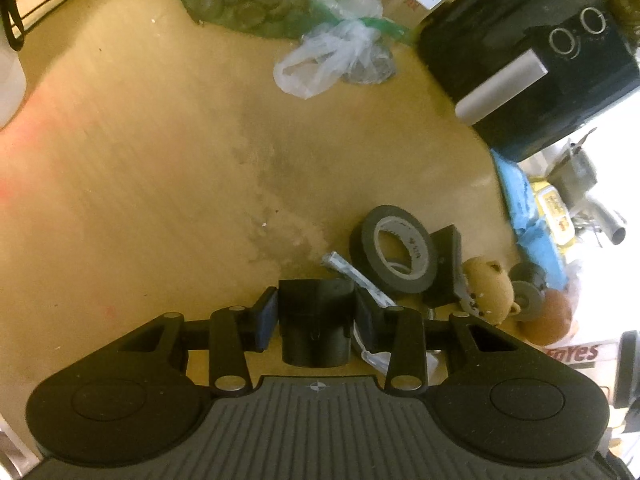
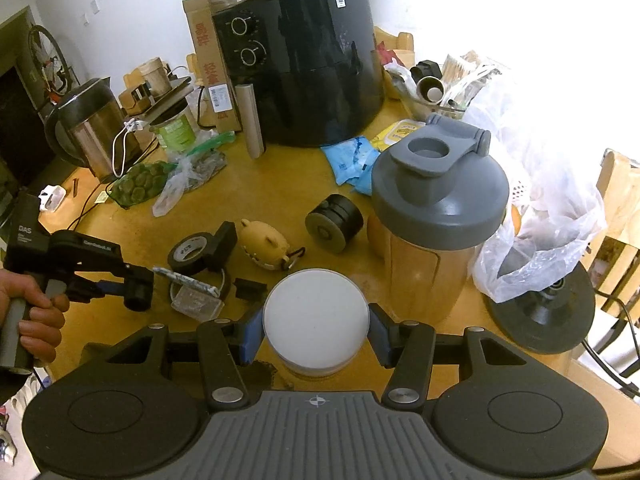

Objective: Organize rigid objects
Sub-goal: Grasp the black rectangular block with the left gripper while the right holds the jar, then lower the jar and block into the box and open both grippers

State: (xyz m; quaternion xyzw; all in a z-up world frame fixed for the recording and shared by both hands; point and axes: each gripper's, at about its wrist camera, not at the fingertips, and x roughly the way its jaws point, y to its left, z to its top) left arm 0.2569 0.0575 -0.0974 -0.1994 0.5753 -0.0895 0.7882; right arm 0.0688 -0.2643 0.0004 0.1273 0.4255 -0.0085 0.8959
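Observation:
In the left wrist view my left gripper (image 1: 316,308) is shut on a black cylindrical plastic part (image 1: 316,336), with both blue pads against its sides. The right wrist view shows that same gripper (image 2: 138,280) at the left, held by a person's hand (image 2: 36,320), with the black part (image 2: 138,296) hanging at its tip just above the table. My right gripper (image 2: 316,334) is shut on a round jar with a white lid (image 2: 316,308) near the front edge of the yellow table (image 2: 280,176).
Beside the left gripper lie a black tape roll (image 2: 190,256), a small clear box (image 2: 196,302), a tan pig toy (image 2: 266,244) and a black caster wheel (image 2: 334,222). A grey-lidded shaker bottle (image 2: 436,216), a black air fryer (image 2: 304,64), a kettle (image 2: 88,128) and plastic bags (image 2: 540,240) crowd the table.

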